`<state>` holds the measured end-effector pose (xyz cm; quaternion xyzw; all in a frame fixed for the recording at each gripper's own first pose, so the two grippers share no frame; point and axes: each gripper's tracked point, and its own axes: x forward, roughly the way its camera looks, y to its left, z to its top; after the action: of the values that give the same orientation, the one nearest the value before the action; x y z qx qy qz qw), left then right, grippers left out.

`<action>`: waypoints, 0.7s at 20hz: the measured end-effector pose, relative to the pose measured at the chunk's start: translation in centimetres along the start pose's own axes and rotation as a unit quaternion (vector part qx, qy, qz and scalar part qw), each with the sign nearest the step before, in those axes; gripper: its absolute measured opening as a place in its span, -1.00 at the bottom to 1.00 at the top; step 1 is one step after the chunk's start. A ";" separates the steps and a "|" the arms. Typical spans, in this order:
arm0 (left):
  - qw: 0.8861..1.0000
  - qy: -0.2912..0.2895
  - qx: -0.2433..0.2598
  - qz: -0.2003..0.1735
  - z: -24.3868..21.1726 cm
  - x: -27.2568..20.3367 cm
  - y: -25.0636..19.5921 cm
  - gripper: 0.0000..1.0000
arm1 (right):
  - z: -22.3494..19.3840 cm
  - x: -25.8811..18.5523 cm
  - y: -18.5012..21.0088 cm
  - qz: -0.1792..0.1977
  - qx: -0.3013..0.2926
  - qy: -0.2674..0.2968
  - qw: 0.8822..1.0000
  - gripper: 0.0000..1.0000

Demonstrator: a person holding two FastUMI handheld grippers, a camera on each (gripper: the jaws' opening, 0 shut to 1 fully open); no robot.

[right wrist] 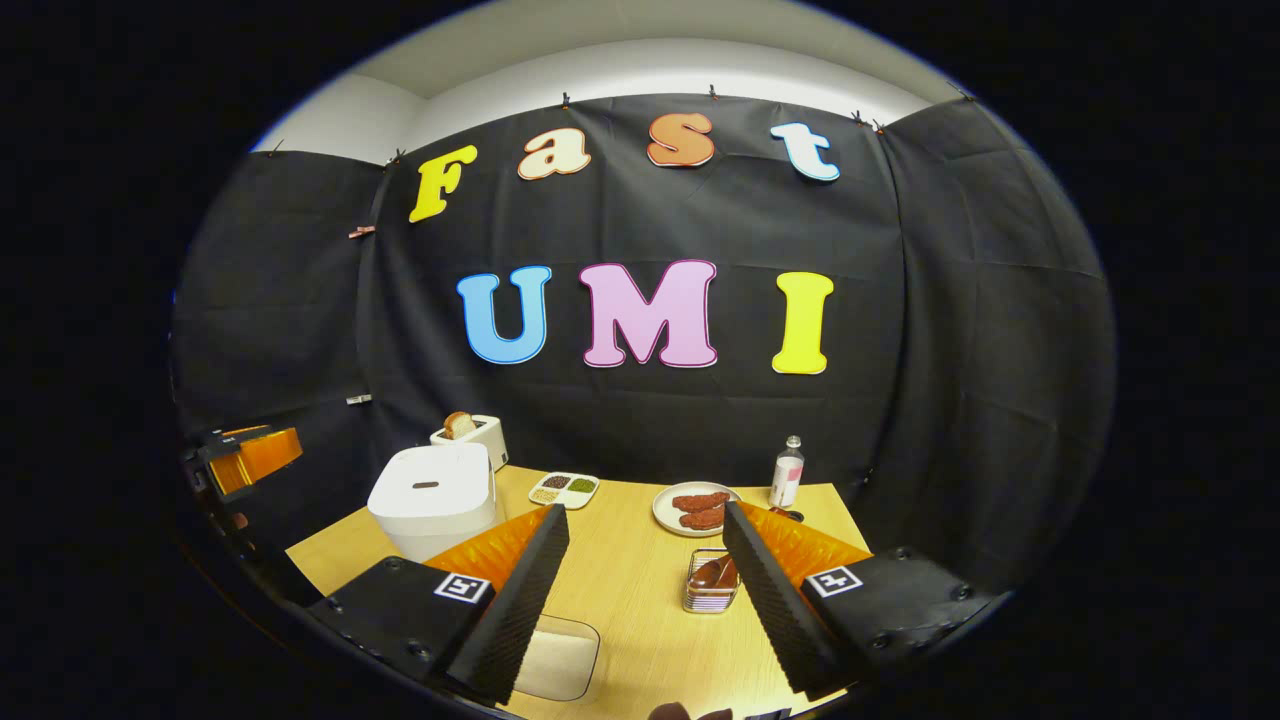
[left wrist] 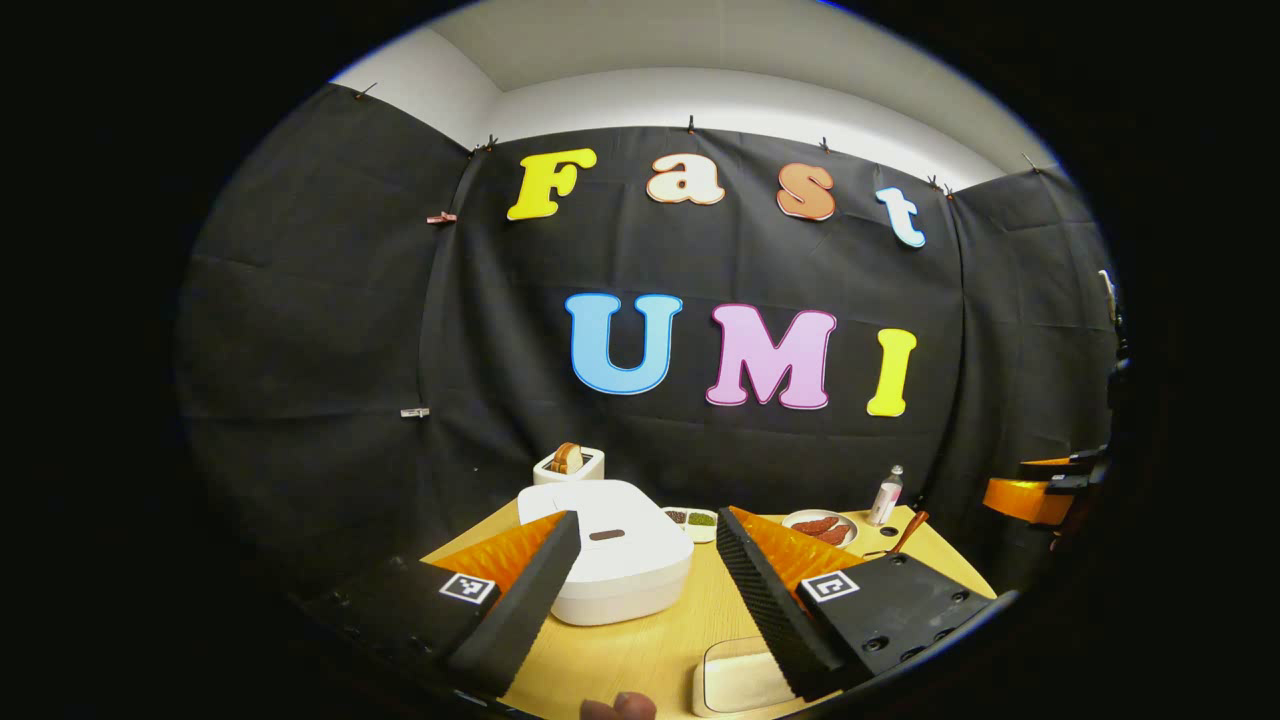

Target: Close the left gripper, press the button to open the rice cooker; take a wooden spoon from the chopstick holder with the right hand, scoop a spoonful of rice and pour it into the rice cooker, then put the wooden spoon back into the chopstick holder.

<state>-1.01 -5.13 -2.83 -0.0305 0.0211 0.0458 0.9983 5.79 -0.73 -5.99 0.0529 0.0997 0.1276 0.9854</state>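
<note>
A black cloth wall (right wrist: 700,430) backs the booth, with a pale wooden table (right wrist: 630,580) set before it. The white rice cooker (right wrist: 433,497) is the biggest thing on the table; its lid is down, and a small dark button (left wrist: 606,535) sits on top.

In the left gripper view the left gripper (left wrist: 648,590) hangs just in front of the cooker with its jaws spread wide and nothing between them. In the right gripper view the right gripper (right wrist: 646,590) also stands agape and empty, to the right of the cooker and nearer the front edge.

Behind the cooker, against the cloth, stands a white toaster (right wrist: 470,436) with a slice of bread in it. Right of the cooker lie a small divided dish (right wrist: 564,489) of grains, then a round plate (right wrist: 696,509) with reddish-brown pieces, then an upright bottle (right wrist: 787,472) farthest right. Nearer the front than the plate stands the wire chopstick holder (right wrist: 711,585) with the wooden spoon (right wrist: 706,572) lying in it. A shallow white rice tray (right wrist: 556,655) sits at the front edge, in front of the cooker.
</note>
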 end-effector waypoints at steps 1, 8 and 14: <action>1.000 0.000 0.004 -0.002 0.1 -0.3 -0.3 0.90 | 0.3 0.1 -0.1 0.001 0.002 -0.004 1.000 0.97; 1.000 0.001 -0.003 -0.004 0.3 -1.7 -0.9 0.89 | 1.1 -0.7 -0.5 0.005 -0.006 -0.018 1.000 0.96; 1.000 -0.007 0.004 -0.018 1.0 -0.7 -1.9 0.90 | 2.8 -0.8 -1.3 -0.005 -0.011 -0.039 0.999 0.97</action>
<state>-1.49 -6.97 -1.71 -0.0263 0.0137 0.0283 0.9992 5.88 -2.39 -3.24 0.0463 0.0597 0.1212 0.9897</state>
